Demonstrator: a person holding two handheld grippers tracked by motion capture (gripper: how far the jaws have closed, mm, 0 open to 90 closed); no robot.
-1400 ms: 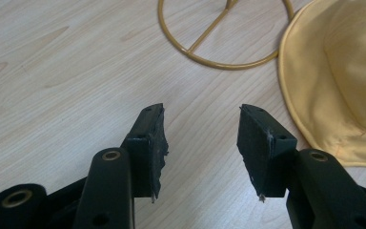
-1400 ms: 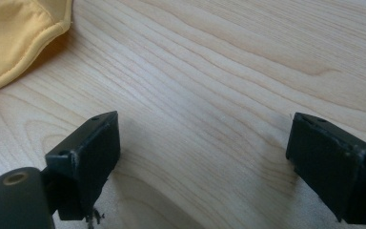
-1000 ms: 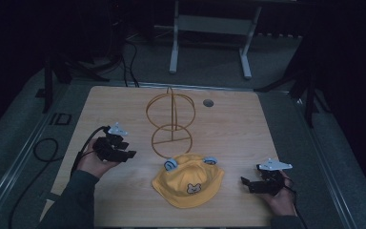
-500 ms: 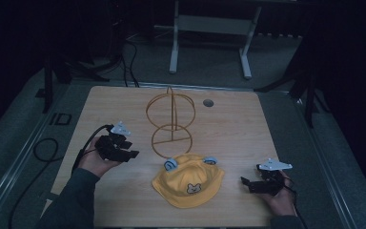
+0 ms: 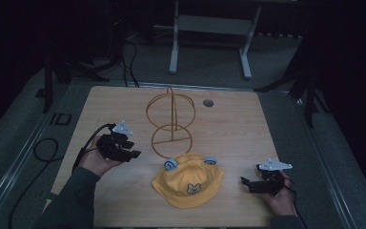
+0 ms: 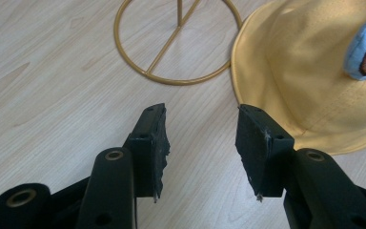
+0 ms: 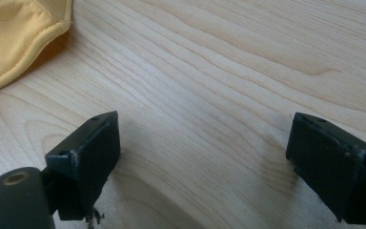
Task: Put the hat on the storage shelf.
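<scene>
Table [image 5: 100, 109]: I saw a pale wood-grain top lit in the middle of a dark room, its near edge toward me at 6 o'clock.

Hat [image 5: 189, 181]: a yellow bucket hat lay flat on the table at about 6 o'clock from the table's centre, between my two hands. It carried two blue ear-like tabs on its 12 o'clock side and a small bear-like emblem toward 6 o'clock, though I could not make the emblem out clearly in the dim high view. In the left gripper view its brim [image 6: 286, 71] sat at 2 o'clock from the jaws; in the right gripper view a brim edge [image 7: 14, 38] showed at 10 o'clock.

Wire stand [image 5: 170, 121]: a gold wire frame stood upright at the table's centre, its ring base touching or all but touching the hat's brim at the hat's 12 o'clock. The ring base [image 6: 171, 47] lay at 12 o'clock from my left jaws.

Left gripper [image 5: 131, 149]: held at 9 o'clock of the hat, near it, jaws apart over bare wood with nothing between them [image 6: 201, 143].

Right gripper [image 5: 246, 183]: held at 3 o'clock of the hat, near it, jaws spread wide and empty over bare wood [image 7: 205, 157].

Small round disc [image 5: 208, 102]: dark, set in the tabletop at 1 o'clock of the stand.
</scene>
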